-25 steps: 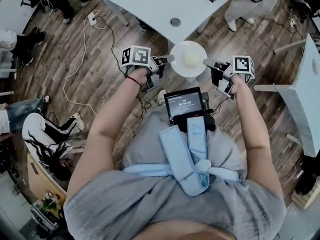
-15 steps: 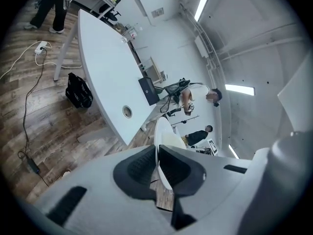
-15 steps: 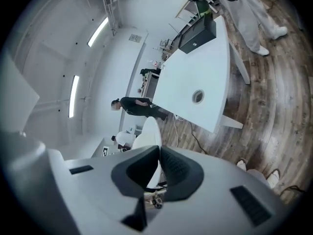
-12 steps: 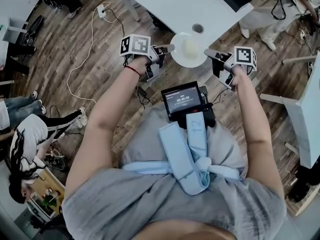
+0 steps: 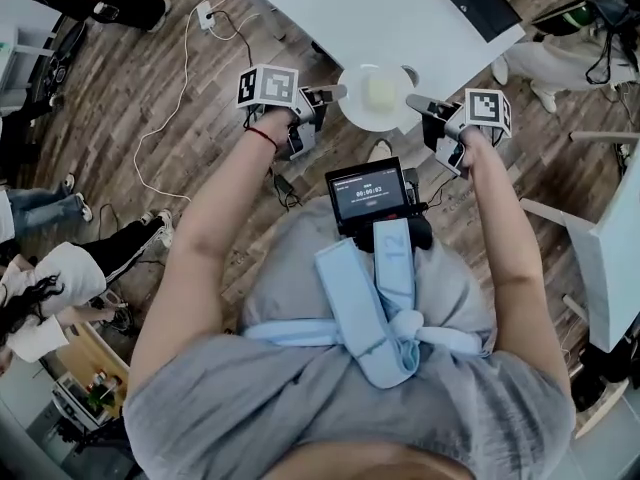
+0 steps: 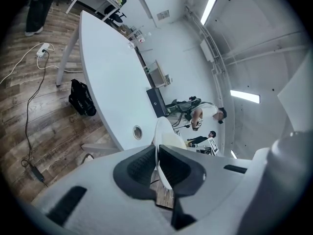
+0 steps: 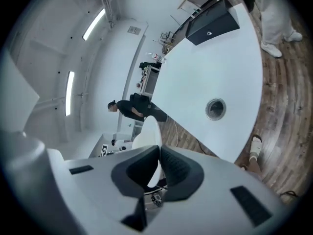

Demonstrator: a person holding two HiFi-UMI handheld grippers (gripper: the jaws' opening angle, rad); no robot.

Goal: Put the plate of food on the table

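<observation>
A round white plate (image 5: 372, 100) with a pale piece of food (image 5: 380, 91) hangs in the air between my two grippers, over the near edge of the white table (image 5: 340, 8). My left gripper (image 5: 338, 92) is shut on the plate's left rim. My right gripper (image 5: 414, 101) is shut on its right rim. In the left gripper view the plate (image 6: 164, 131) shows edge-on, pinched between the dark pads (image 6: 139, 165). The right gripper view shows the same plate (image 7: 146, 133) rising from between the shut pads (image 7: 176, 168), with the table (image 7: 210, 77) beyond it.
The table bears a round cable hole (image 7: 215, 108) near its edge and a dark flat case (image 5: 476, 1) further back. A white cable and power strip (image 5: 206, 15) lie on the wooden floor at left. People stand and sit around the room. Another white table (image 5: 612, 258) stands at right.
Both grippers and the plate have moved forward toward the white table; the plate's far rim now overlaps the table edge and covers the cable hole in the head view.
</observation>
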